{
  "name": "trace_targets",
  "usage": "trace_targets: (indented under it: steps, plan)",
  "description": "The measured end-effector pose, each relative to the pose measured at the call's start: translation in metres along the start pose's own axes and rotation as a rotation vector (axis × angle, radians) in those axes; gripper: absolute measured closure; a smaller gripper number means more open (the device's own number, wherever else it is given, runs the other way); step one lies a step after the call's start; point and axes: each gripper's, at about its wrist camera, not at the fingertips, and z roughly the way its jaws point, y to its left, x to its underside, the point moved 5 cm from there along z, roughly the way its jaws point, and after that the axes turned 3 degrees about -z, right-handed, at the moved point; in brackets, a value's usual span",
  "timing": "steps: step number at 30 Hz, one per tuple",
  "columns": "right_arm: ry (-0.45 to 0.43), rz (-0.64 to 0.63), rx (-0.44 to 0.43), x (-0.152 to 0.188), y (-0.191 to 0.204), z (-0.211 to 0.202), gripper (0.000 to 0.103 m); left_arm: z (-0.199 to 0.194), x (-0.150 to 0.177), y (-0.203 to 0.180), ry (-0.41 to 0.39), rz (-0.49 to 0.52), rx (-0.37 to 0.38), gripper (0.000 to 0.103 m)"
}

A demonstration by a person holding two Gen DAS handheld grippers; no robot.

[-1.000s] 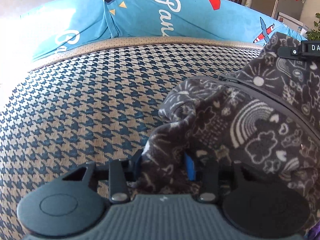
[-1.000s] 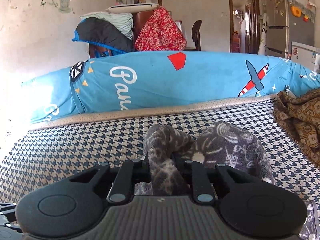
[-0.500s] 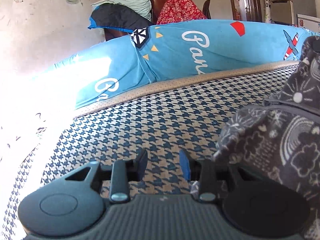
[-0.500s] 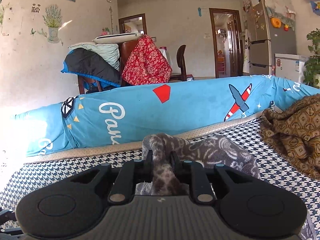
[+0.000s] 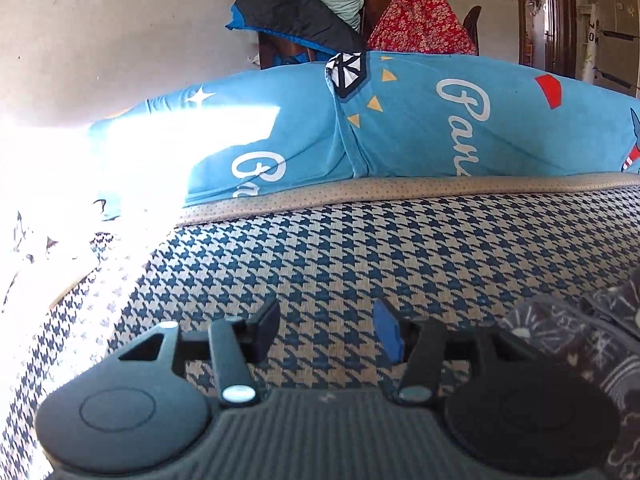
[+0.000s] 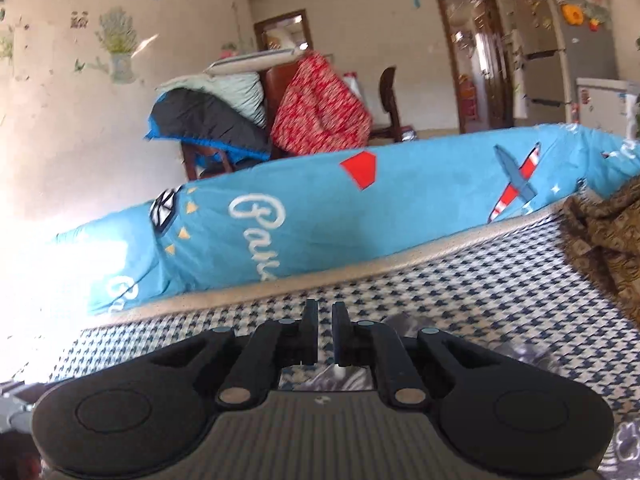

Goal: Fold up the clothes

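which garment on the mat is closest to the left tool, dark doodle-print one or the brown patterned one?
The dark doodle-print garment, bunched right beside the left tool at its right side. The brown patterned garment lies away at the mat's far right edge.

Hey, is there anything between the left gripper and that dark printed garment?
Nothing visible. The left gripper, its jaws opening with nothing between them, hangs over bare houndstooth cover. The garment lies just to its right, with only open cover between them.
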Motion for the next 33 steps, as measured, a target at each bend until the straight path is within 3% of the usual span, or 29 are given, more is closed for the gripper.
trace_targets:
  steps: [3, 4, 6, 8, 10, 18, 22, 24, 26, 27, 29, 31, 33]
  plan:
    - [0.111, -0.093, -0.063, 0.022, 0.024, 0.018, 0.058, -0.004, 0.002, 0.004, -0.003, 0.005, 0.018, 0.018]
    - [0.135, -0.131, -0.075, 0.030, 0.032, 0.022, 0.047, -0.006, 0.003, 0.004, -0.010, 0.015, 0.022, 0.016]
    - [0.169, -0.202, -0.086, 0.045, 0.048, 0.029, 0.041, -0.009, 0.004, 0.001, -0.016, 0.044, 0.030, 0.010]
    - [0.207, -0.256, -0.111, 0.058, 0.059, 0.033, 0.020, -0.011, 0.004, -0.001, -0.018, 0.067, 0.045, 0.004]
    - [0.243, -0.300, -0.144, 0.070, 0.066, 0.037, 0.009, -0.014, 0.005, -0.003, -0.014, 0.076, 0.063, 0.001]
    - [0.299, -0.470, -0.106, 0.099, 0.078, 0.047, 0.005, -0.010, 0.006, 0.003, 0.011, 0.049, 0.086, 0.000]
    - [0.305, -0.502, -0.093, 0.105, 0.084, 0.055, 0.006, -0.008, 0.004, 0.013, 0.030, 0.002, 0.097, 0.000]
    - [0.321, -0.505, -0.089, 0.108, 0.087, 0.061, 0.014, -0.008, 0.003, 0.018, 0.034, -0.013, 0.096, 0.000]
    - [0.332, -0.511, -0.079, 0.110, 0.090, 0.066, 0.039, -0.008, 0.002, 0.021, 0.037, -0.024, 0.094, 0.000]
    - [0.333, -0.513, -0.072, 0.111, 0.092, 0.067, 0.042, -0.008, 0.002, 0.023, 0.039, -0.029, 0.095, 0.000]
    - [0.333, -0.494, -0.082, 0.107, 0.093, 0.068, 0.062, -0.009, 0.001, 0.026, 0.041, -0.040, 0.096, 0.000]
    - [0.322, -0.476, -0.090, 0.101, 0.095, 0.068, 0.077, -0.012, -0.002, 0.028, 0.034, -0.049, 0.094, 0.000]
    - [0.304, -0.443, -0.091, 0.094, 0.096, 0.069, 0.083, -0.017, -0.006, 0.033, 0.018, -0.060, 0.098, 0.000]
